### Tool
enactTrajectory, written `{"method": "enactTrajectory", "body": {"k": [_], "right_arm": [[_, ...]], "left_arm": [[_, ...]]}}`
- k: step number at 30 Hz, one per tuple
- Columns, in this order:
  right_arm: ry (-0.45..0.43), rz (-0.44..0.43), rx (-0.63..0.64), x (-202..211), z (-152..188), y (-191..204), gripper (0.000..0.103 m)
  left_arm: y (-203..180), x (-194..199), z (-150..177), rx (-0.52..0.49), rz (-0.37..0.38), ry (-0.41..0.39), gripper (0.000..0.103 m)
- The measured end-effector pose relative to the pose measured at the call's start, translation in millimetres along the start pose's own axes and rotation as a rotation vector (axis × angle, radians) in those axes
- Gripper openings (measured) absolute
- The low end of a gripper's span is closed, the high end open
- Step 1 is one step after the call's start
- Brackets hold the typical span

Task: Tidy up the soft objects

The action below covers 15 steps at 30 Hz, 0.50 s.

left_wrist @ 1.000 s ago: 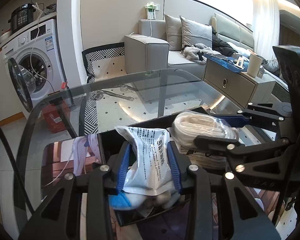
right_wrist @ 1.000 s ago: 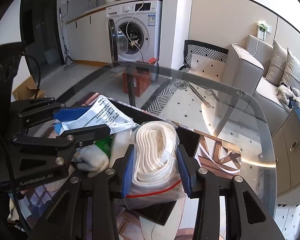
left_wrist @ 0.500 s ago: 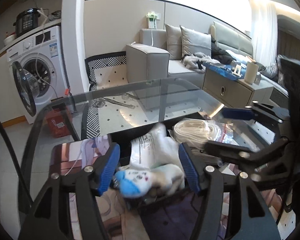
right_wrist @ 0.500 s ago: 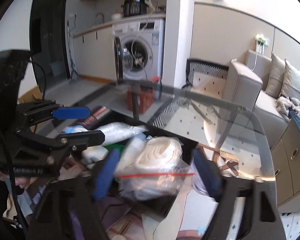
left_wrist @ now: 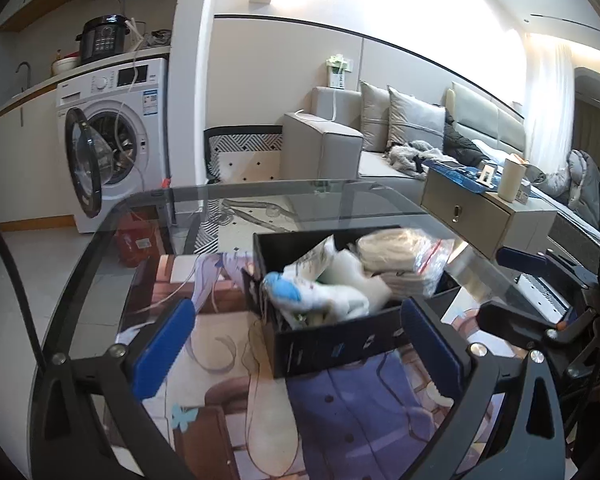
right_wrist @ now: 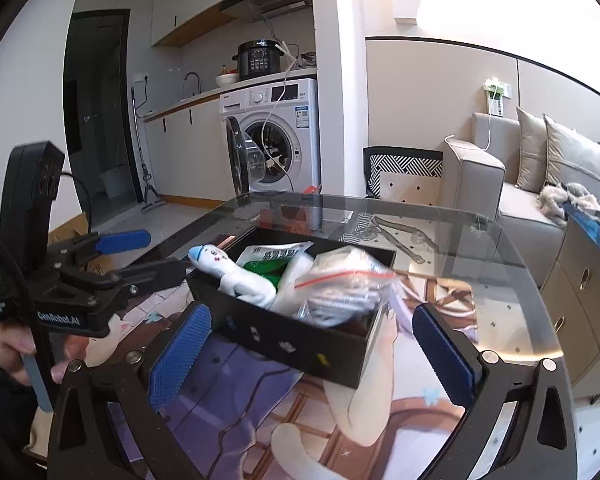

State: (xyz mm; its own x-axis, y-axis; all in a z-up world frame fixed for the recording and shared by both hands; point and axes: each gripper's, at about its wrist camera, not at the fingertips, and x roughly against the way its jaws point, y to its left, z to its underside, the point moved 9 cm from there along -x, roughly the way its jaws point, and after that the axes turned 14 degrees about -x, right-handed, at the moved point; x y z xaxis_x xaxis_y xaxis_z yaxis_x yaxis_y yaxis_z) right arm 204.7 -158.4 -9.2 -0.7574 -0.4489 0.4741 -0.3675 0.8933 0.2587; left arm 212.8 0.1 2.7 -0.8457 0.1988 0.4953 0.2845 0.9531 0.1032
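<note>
Nearest in each wrist view is the tool itself: the left tool (left_wrist: 300, 344) stands spread wide with nothing between its blue pads; the right tool (right_wrist: 312, 352) likewise, spread wide and empty; both have just been opening, and each has let go of what it carried.

Beyond them sits the black box (right_wrist: 300, 340) on a printed mat (left_wrist: 340, 420), towards the near edge of the tabletop (left_wrist: 340, 204); the soft things lie inside it: a white sock with a blue toe (right_wrist: 224, 268) at the box's left end, a white printed pouch (right_wrist: 276, 256) behind it, something green (right_wrist: 266, 268) showing beneath, and a clear zip bag of white cord (right_wrist: 340, 284) at the right end, heaped above the rim. By the look of it the sorting is largely done, for nothing soft lies loose on the mat; what may remain is to settle the heaped bag lower, though the far side of the box is partly hidden.

The tabletop is dark glass with rounded corners, bare past the box, the patterned floor showing through it. Farther off: a washer (right_wrist: 280, 140) with its door open and a cooker (right_wrist: 258, 60) on top, kitchen cabinets to the left; a grey sofa (left_wrist: 380, 148) with cushions; a low cabinet (left_wrist: 480, 216) carrying small clutter; bright light on the far wall.
</note>
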Motion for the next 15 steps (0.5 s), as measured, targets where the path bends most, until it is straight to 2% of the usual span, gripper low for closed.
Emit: {"method": "enactTrajectory", "body": {"k": [2, 7, 15], "right_arm": [[-0.005, -0.001, -0.014, 1, 5, 0, 0.103], [-0.006, 0.006, -0.03, -2, 13, -3, 0.103], [-0.003, 0.015, -0.045, -5, 26, -7, 0.103]], "left_arm": [[-1, 0, 8, 0.008, -0.028, -0.008, 0.103], [-1, -5, 20, 0.025, -0.019, -0.007, 0.103], [1, -10, 28, 0.033, -0.057, -0.013, 0.103]]}}
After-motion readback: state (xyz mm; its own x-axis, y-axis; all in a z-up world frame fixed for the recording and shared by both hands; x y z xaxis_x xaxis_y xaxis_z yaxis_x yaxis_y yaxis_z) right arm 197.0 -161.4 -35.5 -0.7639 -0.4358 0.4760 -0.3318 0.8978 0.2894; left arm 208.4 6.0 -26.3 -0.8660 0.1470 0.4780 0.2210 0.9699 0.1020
